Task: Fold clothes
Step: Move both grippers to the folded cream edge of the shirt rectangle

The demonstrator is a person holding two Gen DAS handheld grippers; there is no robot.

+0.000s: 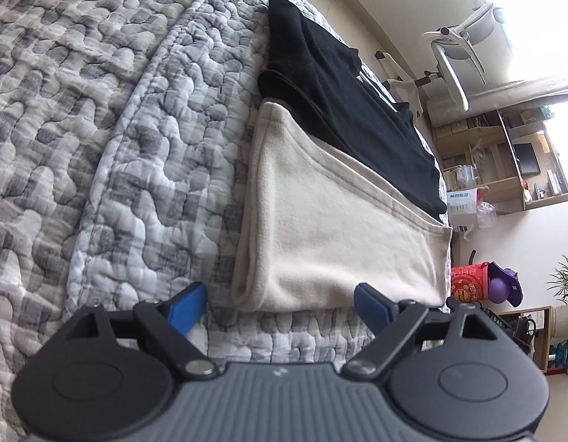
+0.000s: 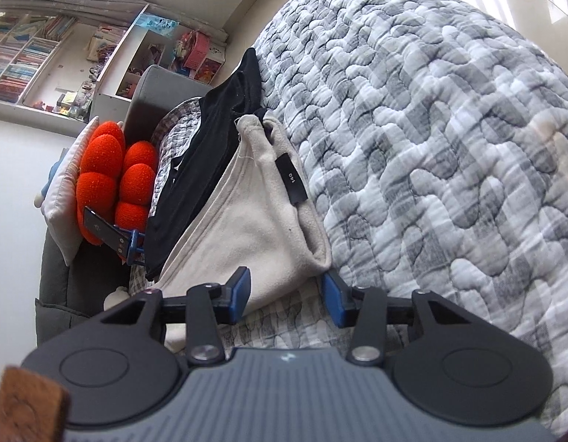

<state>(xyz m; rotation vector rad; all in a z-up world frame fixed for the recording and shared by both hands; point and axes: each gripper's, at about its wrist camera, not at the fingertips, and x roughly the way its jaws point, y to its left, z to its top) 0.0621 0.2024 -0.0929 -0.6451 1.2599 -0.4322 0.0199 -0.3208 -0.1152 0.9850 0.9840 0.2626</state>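
Looking along your left gripper (image 1: 280,304), you see its blue-padded jaws spread wide with nothing between them, poised just short of the near folded edge of the cream fleece garment (image 1: 335,235). That garment lies flat on the grey quilted bedspread (image 1: 110,140), near the bed's edge, and a black garment (image 1: 342,99) rests beyond it, overlapping its far edge. Your right gripper (image 2: 285,296) is likewise open: its two blue pads stand apart on either side of a lower corner of the cream fleece garment (image 2: 254,221), close to the cloth; whether either pad touches it cannot be determined. In the right wrist view, a black label (image 2: 292,179) sewn into the fleece faces up, and the black garment (image 2: 210,125) lies along the far side of the fleece. An orange bobble cushion (image 2: 116,176) sits beyond the bed against a grey upholstered seat (image 2: 143,88). A white office chair (image 1: 457,59) stands in the room behind the bed.
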